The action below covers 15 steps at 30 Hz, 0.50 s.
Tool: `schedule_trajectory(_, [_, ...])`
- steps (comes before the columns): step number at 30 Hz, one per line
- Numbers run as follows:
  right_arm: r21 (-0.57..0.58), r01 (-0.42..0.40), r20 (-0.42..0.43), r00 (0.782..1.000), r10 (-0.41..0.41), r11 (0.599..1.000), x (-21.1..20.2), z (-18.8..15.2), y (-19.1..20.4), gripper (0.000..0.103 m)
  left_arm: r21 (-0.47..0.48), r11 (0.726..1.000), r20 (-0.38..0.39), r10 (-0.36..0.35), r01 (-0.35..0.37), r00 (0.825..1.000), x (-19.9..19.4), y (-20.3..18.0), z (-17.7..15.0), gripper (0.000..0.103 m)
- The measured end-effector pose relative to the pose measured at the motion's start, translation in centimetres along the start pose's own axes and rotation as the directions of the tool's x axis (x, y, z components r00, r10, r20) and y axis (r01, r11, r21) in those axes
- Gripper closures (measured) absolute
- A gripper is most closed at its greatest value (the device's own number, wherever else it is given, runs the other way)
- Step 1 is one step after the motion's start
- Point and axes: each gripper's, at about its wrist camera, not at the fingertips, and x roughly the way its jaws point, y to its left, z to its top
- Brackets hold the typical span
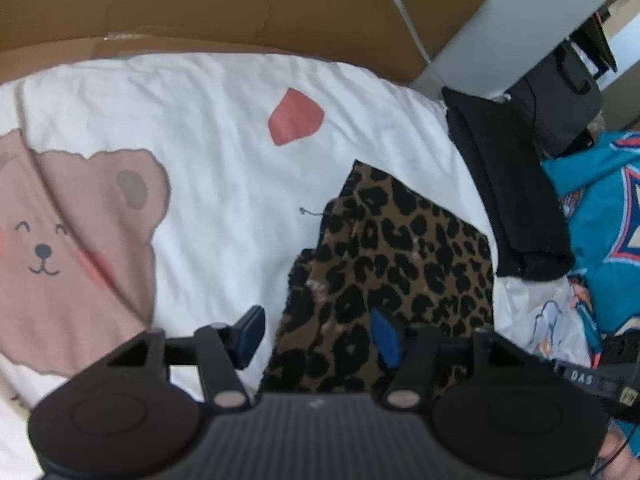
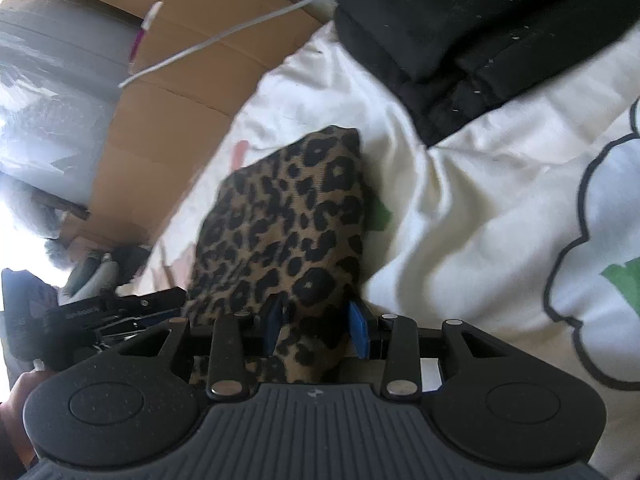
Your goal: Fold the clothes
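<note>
A folded leopard-print garment (image 1: pixel 400 248) lies on the white bed cover (image 1: pixel 224 120). My left gripper (image 1: pixel 319 336) hovers over its near left edge with the jaws wide apart; the right blue pad (image 1: pixel 386 338) is above the cloth and the left pad over bare cover. In the right wrist view the same garment (image 2: pixel 288 220) runs away from my right gripper (image 2: pixel 316 326). Its jaws stand partly apart with the garment's near end between them, lying loose and not squeezed. The left gripper's body (image 2: pixel 80 312) shows just left of the garment.
A folded black garment (image 1: pixel 508 200) lies beyond the leopard one to the right, and a teal jersey (image 1: pixel 592 208) further right. Flattened cardboard (image 1: pixel 240 0) lines the bed's far side with a white cable (image 2: pixel 224 36) across it. The cover carries a bear print (image 1: pixel 72 240).
</note>
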Motion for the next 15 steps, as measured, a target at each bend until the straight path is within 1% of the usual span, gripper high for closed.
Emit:
schedule_trajectory(3, [0.010, 0.002, -0.007, 1.000, -0.002, 1.000, 0.0, 0.0, -0.4, 0.063, 0.009, 1.000, -0.005, -0.021, 0.021, 1.000, 0.7, 0.0, 0.1, 0.040])
schedule_trajectory(6, [0.063, -0.015, -0.037, 0.999, 0.017, 0.998, 0.5, -0.1, -1.6, 0.063, 0.019, 0.999, -0.017, -0.027, 0.027, 0.999, 1.6, 0.1, 0.3, 0.040])
schedule_trajectory(9, [0.128, -0.046, -0.051, 0.997, 0.053, 0.991, 1.0, 0.0, -2.8, 0.063, -0.018, 0.999, -0.051, -0.046, 0.045, 0.998, 2.9, 0.9, 0.2, 0.041])
schedule_trajectory(13, [0.144, -0.071, -0.074, 0.994, 0.082, 0.987, 1.8, 0.6, -3.0, 0.065, -0.052, 0.994, -0.047, -0.098, 0.095, 0.994, 3.3, 1.9, -0.2, 0.040])
schedule_trajectory(14, [0.138, -0.074, -0.081, 0.993, 0.086, 0.988, 1.9, 0.7, -2.9, 0.067, -0.053, 0.993, -0.045, -0.107, 0.104, 0.993, 3.3, 2.1, -0.2, 0.040])
schedule_trajectory(15, [0.131, -0.077, -0.089, 0.992, 0.089, 0.988, 2.0, 0.8, -2.8, 0.082, -0.053, 0.992, -0.045, -0.120, 0.117, 0.992, 3.4, 2.2, -0.2, 0.043])
